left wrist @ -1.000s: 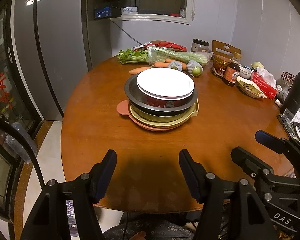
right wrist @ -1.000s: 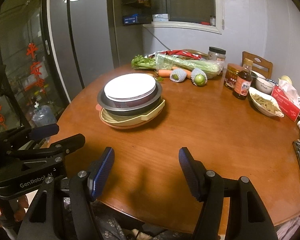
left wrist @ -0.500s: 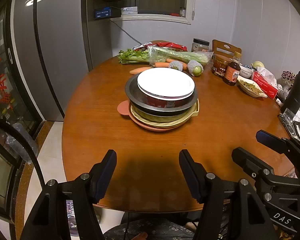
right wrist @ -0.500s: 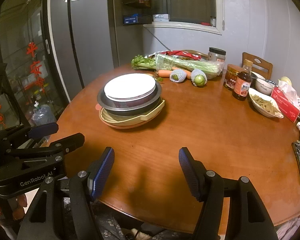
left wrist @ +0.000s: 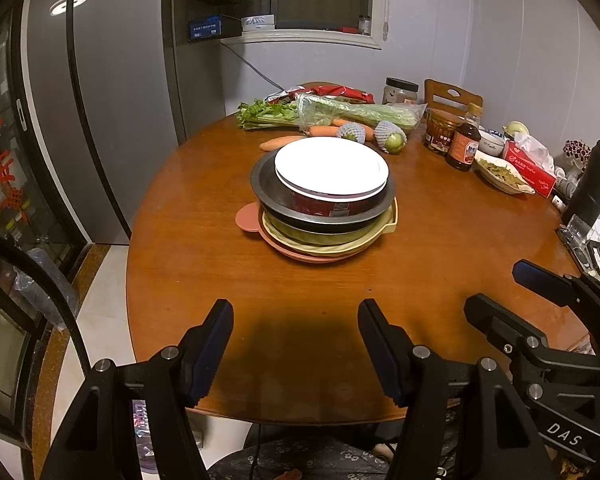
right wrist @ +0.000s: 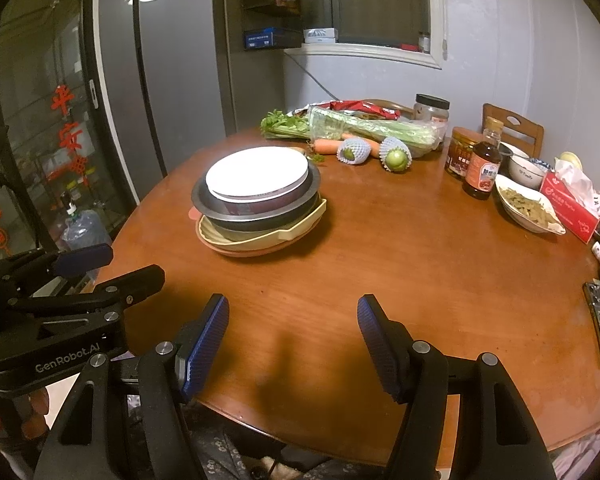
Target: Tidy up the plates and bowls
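Observation:
A stack of dishes stands mid-table: a white plate (left wrist: 331,162) on top, a dark red bowl (left wrist: 332,206) under it, then a grey metal basin (left wrist: 268,188), a pale yellow dish (left wrist: 388,226) and a pink plate (left wrist: 248,218) at the bottom. The right wrist view shows the same stack with its white plate (right wrist: 256,174) left of centre. My left gripper (left wrist: 294,314) hangs open over the table's near edge, well short of the stack, nothing between its fingers. My right gripper (right wrist: 292,308) is open and empty too, beside the left one (right wrist: 100,264).
Round wooden table (left wrist: 204,264). At the back lie celery (left wrist: 356,110), carrots (left wrist: 278,143) and netted fruit (left wrist: 390,138). To the right stand jars, a sauce bottle (left wrist: 464,144), a bowl of food (left wrist: 500,172), a tissue box (left wrist: 528,164) and a black flask (left wrist: 592,180). A refrigerator (left wrist: 112,100) stands at left.

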Action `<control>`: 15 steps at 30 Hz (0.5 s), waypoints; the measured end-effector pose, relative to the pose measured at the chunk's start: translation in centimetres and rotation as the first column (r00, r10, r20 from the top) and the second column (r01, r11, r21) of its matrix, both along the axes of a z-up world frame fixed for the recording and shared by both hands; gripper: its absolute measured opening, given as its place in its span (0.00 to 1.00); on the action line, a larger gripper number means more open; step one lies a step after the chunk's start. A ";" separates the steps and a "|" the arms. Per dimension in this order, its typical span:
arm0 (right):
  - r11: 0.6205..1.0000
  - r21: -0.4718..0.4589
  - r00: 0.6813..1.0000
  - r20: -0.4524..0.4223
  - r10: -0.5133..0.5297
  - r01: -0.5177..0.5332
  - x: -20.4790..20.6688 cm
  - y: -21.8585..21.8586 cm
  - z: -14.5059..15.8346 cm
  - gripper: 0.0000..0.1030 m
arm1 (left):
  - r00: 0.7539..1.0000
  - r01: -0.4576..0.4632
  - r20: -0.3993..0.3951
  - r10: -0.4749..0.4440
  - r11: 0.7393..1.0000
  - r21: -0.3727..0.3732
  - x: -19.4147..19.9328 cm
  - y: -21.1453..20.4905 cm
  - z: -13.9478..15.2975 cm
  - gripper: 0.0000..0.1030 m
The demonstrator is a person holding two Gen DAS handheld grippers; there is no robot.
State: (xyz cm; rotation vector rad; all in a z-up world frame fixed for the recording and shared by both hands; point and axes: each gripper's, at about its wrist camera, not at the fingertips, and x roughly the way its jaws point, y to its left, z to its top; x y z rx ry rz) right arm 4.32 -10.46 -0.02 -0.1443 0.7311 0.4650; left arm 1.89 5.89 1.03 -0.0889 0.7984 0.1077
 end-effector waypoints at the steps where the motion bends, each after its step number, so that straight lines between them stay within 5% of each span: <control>1: 1.000 0.000 1.000 0.000 0.000 0.000 0.0 0.0 0.0 0.67 | 1.000 0.001 0.000 -0.001 1.000 0.000 0.0 0.0 0.0 0.63; 15: 1.000 0.013 1.000 -0.018 -0.019 0.020 0.8 -1.1 -0.6 0.67 | 1.000 -0.010 0.010 0.010 1.000 -0.021 1.3 1.3 -0.5 0.64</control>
